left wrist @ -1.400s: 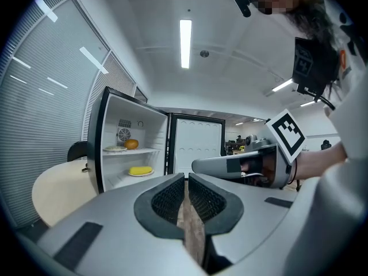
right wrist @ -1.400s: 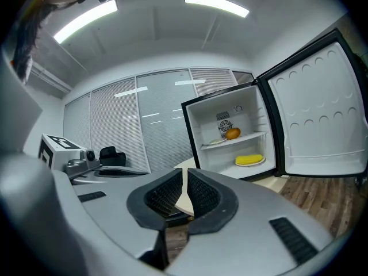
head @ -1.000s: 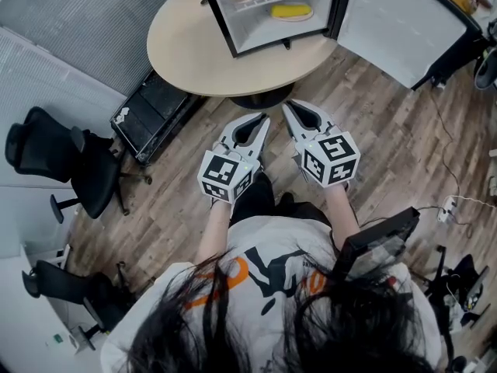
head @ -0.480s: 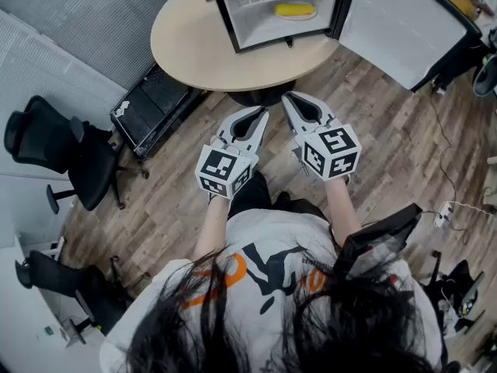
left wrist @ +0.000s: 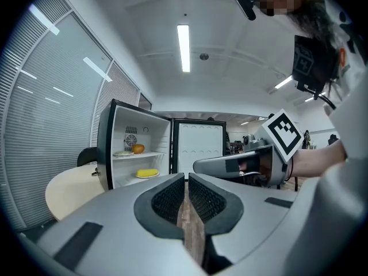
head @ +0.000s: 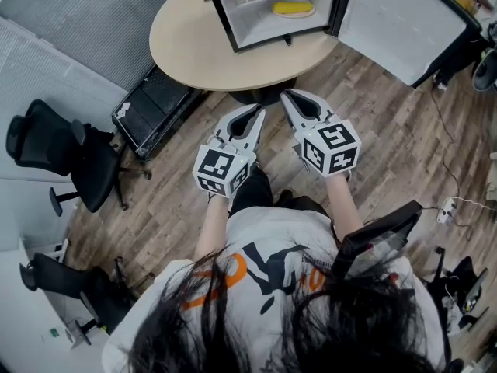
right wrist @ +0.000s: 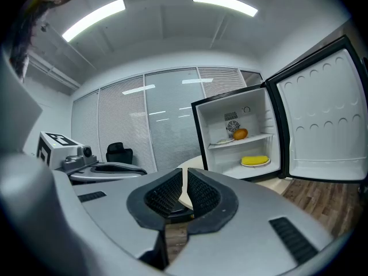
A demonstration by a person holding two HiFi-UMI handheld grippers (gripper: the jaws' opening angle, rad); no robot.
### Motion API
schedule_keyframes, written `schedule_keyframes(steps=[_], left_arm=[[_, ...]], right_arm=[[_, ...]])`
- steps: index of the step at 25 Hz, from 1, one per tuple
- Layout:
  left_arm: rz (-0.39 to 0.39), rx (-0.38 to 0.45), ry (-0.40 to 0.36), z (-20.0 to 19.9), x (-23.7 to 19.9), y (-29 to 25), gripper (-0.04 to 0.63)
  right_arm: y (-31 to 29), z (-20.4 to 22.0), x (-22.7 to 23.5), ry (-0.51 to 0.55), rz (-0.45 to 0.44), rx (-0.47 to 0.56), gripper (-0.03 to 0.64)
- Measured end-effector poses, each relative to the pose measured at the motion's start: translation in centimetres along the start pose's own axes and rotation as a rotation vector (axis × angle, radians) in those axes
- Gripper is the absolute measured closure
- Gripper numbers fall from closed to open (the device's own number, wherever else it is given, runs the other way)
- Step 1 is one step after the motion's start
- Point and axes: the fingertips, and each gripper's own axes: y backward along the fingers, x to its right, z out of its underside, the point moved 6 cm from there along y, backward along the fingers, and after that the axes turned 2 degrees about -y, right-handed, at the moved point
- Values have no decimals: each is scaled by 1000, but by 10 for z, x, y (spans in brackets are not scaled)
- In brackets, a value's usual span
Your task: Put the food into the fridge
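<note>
A small black fridge (head: 268,10) stands open on the round beige table (head: 194,49), its door (head: 392,26) swung to the right. Inside, a yellow food on a plate (head: 293,8) lies on the bottom shelf. An orange (right wrist: 240,134) and a flat plate (right wrist: 225,141) sit on the upper shelf. My left gripper (head: 255,113) and right gripper (head: 293,97) hang side by side over the floor, short of the table's near edge. Both are shut with nothing between the jaws. In the left gripper view the right gripper (left wrist: 230,165) lies just to the right.
Two black office chairs (head: 54,158) stand at the left, and a black case (head: 155,111) lies on the wood floor beside the table. A dark monitor (head: 377,243) is at my right hip. Cables and a power strip (head: 450,204) lie at the far right.
Both grippers have drifted slightly toward the table. The jaws stay shut.
</note>
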Motion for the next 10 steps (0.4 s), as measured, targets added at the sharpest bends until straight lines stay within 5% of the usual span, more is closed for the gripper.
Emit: schedule_keyframes(steps=[10], left_arm=[[-10, -10, 5, 6, -16, -9, 566]], right_arm=[[-20, 1, 8, -4, -10, -14, 580]])
